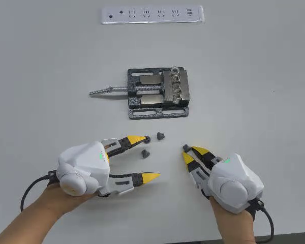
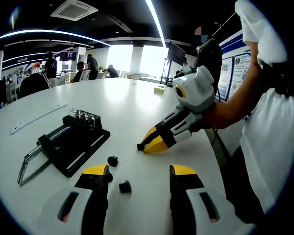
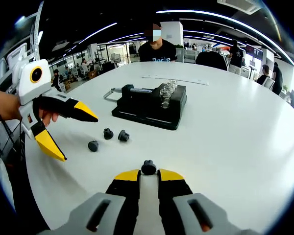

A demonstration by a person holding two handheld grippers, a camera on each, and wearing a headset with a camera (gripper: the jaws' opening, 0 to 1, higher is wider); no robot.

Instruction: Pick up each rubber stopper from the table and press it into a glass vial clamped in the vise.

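A black vise (image 1: 157,94) sits mid-table with a row of glass vials (image 1: 176,84) clamped in its jaws. Three black rubber stoppers lie loose in front of it, one (image 1: 160,136) farthest right and another (image 1: 145,153) nearer me. My left gripper (image 1: 145,157) is open, and that nearer stopper (image 2: 125,186) lies between its spread fingers. My right gripper (image 1: 185,151) is shut on a fourth stopper (image 3: 148,167), pinched at its yellow fingertips just above the table. The vise (image 3: 149,105) and its vials (image 3: 167,93) stand beyond it.
A white power strip (image 1: 152,14) lies at the table's far edge. The vise's screw handle (image 1: 104,91) sticks out to the left. A seated person (image 3: 158,49) and others are beyond the table. A ruler (image 2: 36,116) lies past the vise.
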